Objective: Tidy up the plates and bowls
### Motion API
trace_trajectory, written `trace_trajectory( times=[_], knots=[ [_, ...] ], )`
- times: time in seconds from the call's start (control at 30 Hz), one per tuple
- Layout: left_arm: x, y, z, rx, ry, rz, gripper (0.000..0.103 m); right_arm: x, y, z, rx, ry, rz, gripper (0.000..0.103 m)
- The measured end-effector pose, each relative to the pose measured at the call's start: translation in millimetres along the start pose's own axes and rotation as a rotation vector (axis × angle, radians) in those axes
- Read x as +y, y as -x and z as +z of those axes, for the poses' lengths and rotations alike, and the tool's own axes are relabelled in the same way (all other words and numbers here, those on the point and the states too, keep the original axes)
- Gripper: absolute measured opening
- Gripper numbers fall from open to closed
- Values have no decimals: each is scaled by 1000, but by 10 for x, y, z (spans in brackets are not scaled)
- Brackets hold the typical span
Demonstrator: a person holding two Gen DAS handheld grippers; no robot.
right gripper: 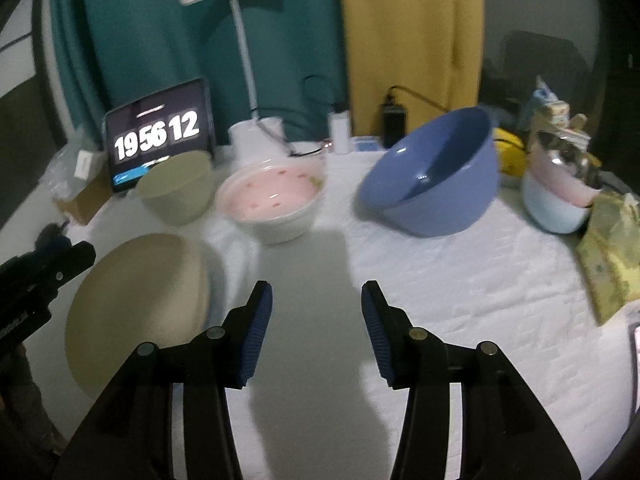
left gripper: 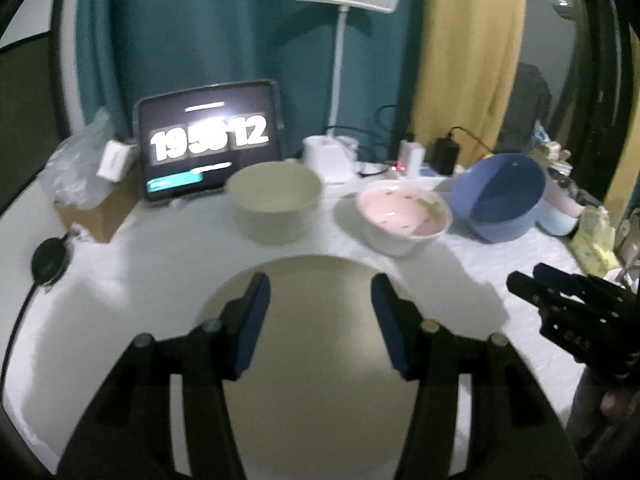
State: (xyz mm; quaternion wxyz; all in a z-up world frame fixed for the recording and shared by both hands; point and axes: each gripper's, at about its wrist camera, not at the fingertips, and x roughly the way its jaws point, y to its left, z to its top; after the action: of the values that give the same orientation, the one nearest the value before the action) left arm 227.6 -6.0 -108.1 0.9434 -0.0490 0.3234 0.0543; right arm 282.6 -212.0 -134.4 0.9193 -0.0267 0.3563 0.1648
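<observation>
A beige plate (left gripper: 316, 344) lies on the white table near the front; my left gripper (left gripper: 320, 292) is open and hovers over it, empty. The plate also shows in the right wrist view (right gripper: 140, 304) at the left. Behind it stand a cream bowl (left gripper: 276, 200) (right gripper: 176, 188), a white bowl with a pink inside (left gripper: 404, 216) (right gripper: 272, 204) and a tilted blue bowl (left gripper: 500, 200) (right gripper: 436, 176). My right gripper (right gripper: 316, 300) is open and empty over bare cloth, to the right of the plate. It shows in the left wrist view (left gripper: 524, 280) at the right edge.
A tablet showing 19 56 12 (left gripper: 208, 140) and a white desk lamp (left gripper: 340, 80) stand at the back. A cardboard box (left gripper: 96, 212) sits back left. Stacked pastel bowls (right gripper: 560, 196) and a yellow packet (right gripper: 612, 256) crowd the right edge. Chargers and cables lie behind the bowls.
</observation>
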Motion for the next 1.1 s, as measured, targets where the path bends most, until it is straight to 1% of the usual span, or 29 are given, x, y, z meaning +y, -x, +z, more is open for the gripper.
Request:
trace_trajectory(
  times=[0.23, 0.37, 0.67, 0.77, 0.9, 1.1],
  knots=[
    [-436, -104, 157, -19, -44, -77, 54, -388, 85, 154, -39, -14, -60, 49],
    [-621, -130, 236, -35, -57, -110, 55, -583, 94, 287, -66, -22, -93, 49],
    [-925, -325, 399, -44, -82, -152, 56, -833, 28, 549, -102, -59, -145, 49],
    [-984, -402, 446, -44, -89, -159, 57, -876, -56, 611, -102, -66, -154, 49],
    [-1049, -485, 495, -43, -91, -171, 63, -950, -177, 666, -95, -77, -166, 49],
    [-1182, -614, 521, -29, -102, -179, 65, -1118, -297, 617, -67, -102, -183, 49]
  ],
)
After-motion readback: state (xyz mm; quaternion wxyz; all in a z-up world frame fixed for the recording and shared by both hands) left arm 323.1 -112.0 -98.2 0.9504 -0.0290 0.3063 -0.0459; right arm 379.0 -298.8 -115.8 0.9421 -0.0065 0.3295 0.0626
